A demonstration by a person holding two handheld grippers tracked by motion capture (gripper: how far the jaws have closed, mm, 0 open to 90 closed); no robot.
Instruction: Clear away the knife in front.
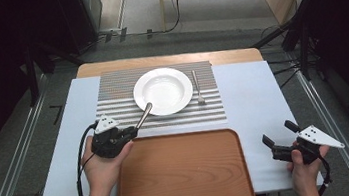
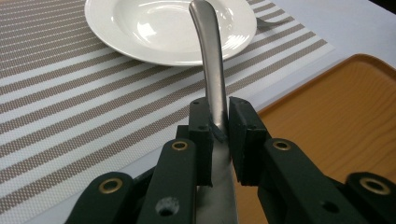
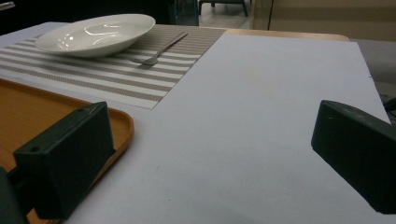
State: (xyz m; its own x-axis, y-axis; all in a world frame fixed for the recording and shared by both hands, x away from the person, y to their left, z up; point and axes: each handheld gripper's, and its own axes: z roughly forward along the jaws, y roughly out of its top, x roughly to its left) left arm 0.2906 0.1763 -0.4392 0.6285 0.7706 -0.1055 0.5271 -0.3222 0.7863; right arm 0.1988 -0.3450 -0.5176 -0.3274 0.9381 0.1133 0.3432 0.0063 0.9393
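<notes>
Now: 1 plate (image 1: pixel 163 91) | 1 fork (image 1: pixel 197 88) | 1 spoon, perhaps (image 2: pixel 213 60), in left tongs (image 2: pixel 219 133)

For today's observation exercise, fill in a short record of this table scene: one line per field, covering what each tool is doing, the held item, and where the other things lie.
Left tool: shut on the metal utensil handle
Utensil's far end: over the white plate; whether it touches, cannot tell
Right tool: open, holding nothing, at the table's right side
Fork: flat on the striped placemat, right of the plate
Wooden tray: nearest the person, nothing on it
Table cover: pale sheet under placemat and tray
</notes>
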